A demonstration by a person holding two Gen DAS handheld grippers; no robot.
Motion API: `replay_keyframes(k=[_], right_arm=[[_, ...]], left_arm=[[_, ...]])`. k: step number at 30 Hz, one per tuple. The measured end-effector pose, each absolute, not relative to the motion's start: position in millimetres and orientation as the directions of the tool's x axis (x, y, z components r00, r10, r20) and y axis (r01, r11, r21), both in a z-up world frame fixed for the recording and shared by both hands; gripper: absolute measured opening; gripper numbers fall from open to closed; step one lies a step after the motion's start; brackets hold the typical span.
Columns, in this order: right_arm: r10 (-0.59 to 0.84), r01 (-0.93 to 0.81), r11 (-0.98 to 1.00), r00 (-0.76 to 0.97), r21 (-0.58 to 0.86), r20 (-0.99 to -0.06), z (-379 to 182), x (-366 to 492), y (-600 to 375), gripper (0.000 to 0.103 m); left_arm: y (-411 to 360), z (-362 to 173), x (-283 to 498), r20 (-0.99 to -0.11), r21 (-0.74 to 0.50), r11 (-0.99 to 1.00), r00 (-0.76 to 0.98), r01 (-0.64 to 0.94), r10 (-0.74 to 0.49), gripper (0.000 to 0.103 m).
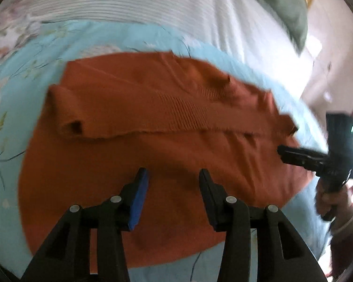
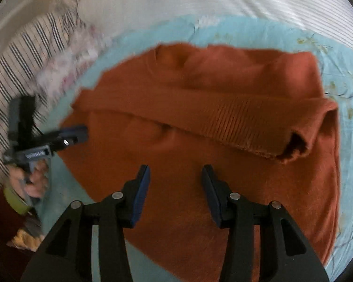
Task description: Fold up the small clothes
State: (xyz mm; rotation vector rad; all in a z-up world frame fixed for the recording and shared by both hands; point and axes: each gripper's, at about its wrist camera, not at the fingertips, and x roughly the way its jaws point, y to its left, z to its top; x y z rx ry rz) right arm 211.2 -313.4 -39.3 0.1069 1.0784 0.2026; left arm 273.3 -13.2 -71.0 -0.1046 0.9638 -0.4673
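A rust-orange knit sweater lies flat on a light blue floral bedsheet. One sleeve with a ribbed cuff is folded across its chest. It also shows in the right wrist view. My left gripper is open and empty just above the sweater's lower body. My right gripper is open and empty over the lower body too. The right gripper also shows in the left wrist view at the sweater's right edge. The left gripper shows in the right wrist view at the sweater's left edge.
A white striped cover lies beyond the blue sheet. A grey-green pillow sits at the far right. A black-and-white striped pillow and floral fabric lie left of the sweater. The bed's edge and the room floor are at the right.
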Motion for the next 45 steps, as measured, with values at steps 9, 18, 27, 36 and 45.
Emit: replay_keyframes(k=[9, 18, 27, 36, 45], right_arm=[[-0.070, 0.087, 0.996, 0.578, -0.024, -0.813, -14, 264, -374, 0.031], [-0.101, 0.264, 0.957, 0.690, 0.119, -0.716, 29, 247, -418, 0.034], [0.061, 0.182, 0.955, 0.650, 0.233, -0.757, -4, 178, -351, 0.035], [0.166, 0.182, 0.914, 0.646, 0.362, -0.745, -24, 114, -308, 0.042], [0.182, 0.172, 0.913, 0.638, 0.369, -0.748, -18, 94, -297, 0.043]], left_arm=[[1, -65, 339, -0.798, -0.215, 0.926, 0.492, 0.309, -0.349, 0.031], [74, -30, 396, -0.747, -0.236, 0.972, 0.642, -0.014, -0.172, 0.050], [90, -33, 276, -0.705, -0.433, 0.902, 0.619, 0.010, -0.345, 0.062], [84, -57, 172, -0.681, -0.595, 0.804, 0.537, -0.011, -0.497, 0.077], [91, -85, 178, -0.606, -0.716, 0.687, 0.599, -0.124, -0.523, 0.080]])
